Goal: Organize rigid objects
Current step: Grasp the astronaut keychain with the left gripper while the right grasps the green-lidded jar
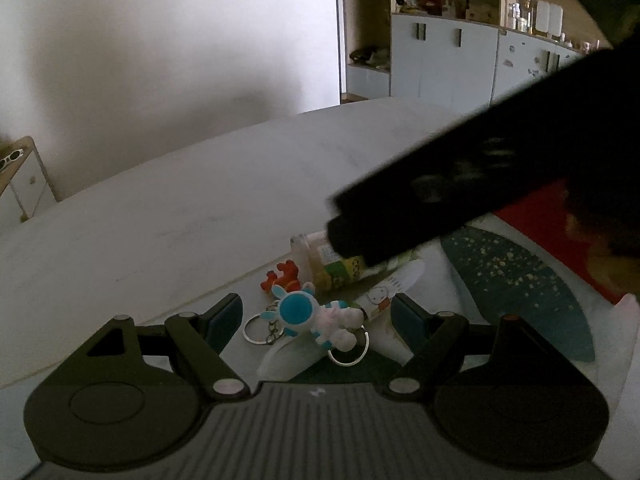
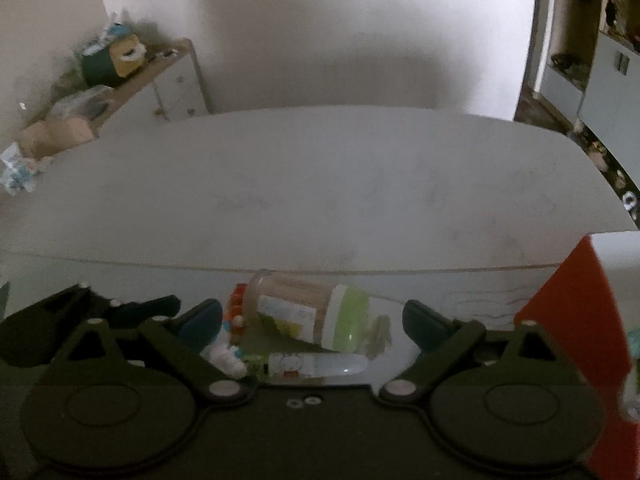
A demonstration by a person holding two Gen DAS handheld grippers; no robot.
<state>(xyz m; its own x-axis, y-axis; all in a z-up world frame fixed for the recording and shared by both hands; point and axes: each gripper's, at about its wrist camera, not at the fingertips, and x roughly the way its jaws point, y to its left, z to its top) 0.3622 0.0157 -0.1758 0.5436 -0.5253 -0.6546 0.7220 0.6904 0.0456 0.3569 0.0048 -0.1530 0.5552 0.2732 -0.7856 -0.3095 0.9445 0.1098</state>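
A clear jar [image 2: 296,312] with a green lid lies on its side between the fingers of my right gripper [image 2: 312,322], which is open and does not touch it. In front of it lies a white tube [image 2: 316,364] with a cartoon print. My left gripper [image 1: 316,316] hangs open over a blue and white astronaut keychain [image 1: 308,316], its pads clear of it. A small red toy [image 1: 280,276], the jar [image 1: 340,268] and the tube [image 1: 384,292] lie just beyond. The right gripper's black body [image 1: 480,184] reaches in over the jar.
The pile sits on a pale sheet on the white table [image 2: 320,184]. A teal speckled flat piece [image 1: 520,288] and a red object [image 2: 580,320] lie to the right. The left gripper's body [image 2: 80,312] is close on the left. Cabinets and shelves [image 1: 440,40] stand behind.
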